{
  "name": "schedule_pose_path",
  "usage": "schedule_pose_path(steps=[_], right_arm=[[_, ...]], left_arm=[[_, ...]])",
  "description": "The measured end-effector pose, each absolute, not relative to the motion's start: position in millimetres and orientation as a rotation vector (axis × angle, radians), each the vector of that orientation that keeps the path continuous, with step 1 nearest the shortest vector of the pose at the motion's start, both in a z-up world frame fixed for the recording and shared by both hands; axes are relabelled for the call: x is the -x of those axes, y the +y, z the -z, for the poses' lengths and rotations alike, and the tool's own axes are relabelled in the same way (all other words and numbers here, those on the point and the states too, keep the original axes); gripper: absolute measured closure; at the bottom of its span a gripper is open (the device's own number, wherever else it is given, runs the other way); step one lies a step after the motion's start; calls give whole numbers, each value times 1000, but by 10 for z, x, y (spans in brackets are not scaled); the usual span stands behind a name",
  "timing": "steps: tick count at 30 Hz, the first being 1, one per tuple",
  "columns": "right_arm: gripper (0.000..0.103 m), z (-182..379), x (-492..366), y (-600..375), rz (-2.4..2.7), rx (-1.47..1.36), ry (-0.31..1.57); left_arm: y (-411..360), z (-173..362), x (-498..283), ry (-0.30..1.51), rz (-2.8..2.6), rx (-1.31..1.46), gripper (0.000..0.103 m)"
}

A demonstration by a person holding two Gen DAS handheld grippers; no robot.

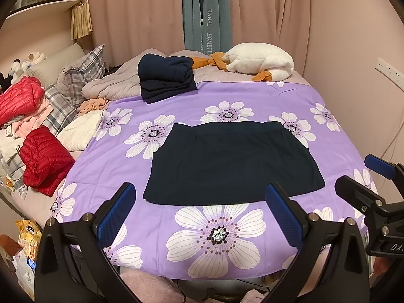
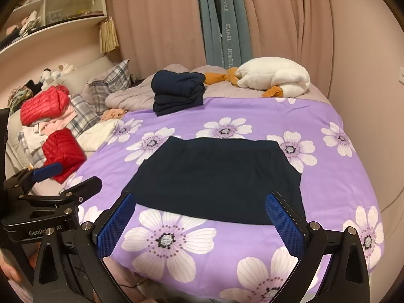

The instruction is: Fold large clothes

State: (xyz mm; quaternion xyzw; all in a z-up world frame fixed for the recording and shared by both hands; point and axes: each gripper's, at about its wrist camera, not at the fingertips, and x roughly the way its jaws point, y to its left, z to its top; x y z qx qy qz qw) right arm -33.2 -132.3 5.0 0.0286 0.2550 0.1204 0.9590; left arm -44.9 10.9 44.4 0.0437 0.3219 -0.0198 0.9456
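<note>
Currently, dark garment (image 1: 233,162) flat on bed (image 1: 335,136) centre, beyond both tools near foot edge, left gripper (image 1: 200,217) spread wide, empty, right gripper (image 2: 200,223) likewise, untouched.

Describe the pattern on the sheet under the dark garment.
Purple sheet with large white flowers, dark dotted centres; clearest in the left wrist view.

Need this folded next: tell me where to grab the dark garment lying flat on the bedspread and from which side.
Take the dark garment by its two near hem corners, one gripper each, coming in low from the foot of the bed. It lies flat, wider at the near edge, and both the left gripper and right gripper hover open just short of that edge.
</note>
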Motion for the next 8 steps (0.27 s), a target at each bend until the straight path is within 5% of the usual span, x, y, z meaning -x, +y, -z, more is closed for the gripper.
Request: schedule_pose_path(steps=[8], right_arm=[[1,-33,334,-1328,-242,-58,518]], left_arm=[[75,-450,435,652,49,-94,0]])
